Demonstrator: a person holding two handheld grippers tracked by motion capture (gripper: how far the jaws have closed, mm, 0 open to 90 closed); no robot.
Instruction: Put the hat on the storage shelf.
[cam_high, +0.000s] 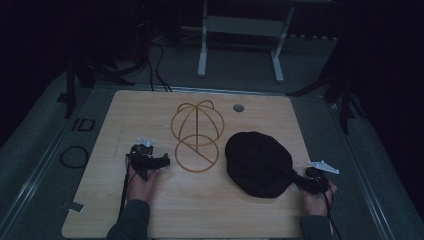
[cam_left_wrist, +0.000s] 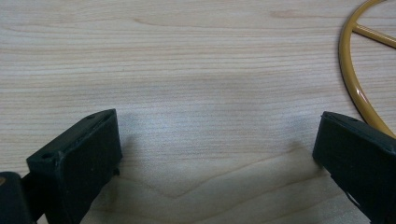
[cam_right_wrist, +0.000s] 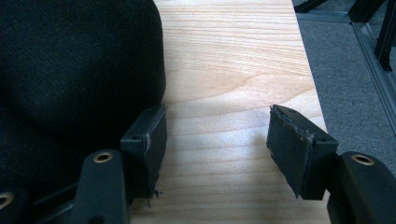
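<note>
Two grippers rest low on a wooden counter (cam_high: 150, 210), a wire hat stand and a black cap between them.

At lower left the left gripper (cam_high: 148, 161) sits with jaws wide over bare wood, just left of the gold wire stand (cam_high: 196, 135) at centre. Right of centre lies the black cap (cam_high: 259, 164); the right gripper (cam_high: 311, 181), jaws wide, touches its right edge.

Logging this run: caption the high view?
Open left gripper beside wire hat stand; right gripper at black hat.
</note>
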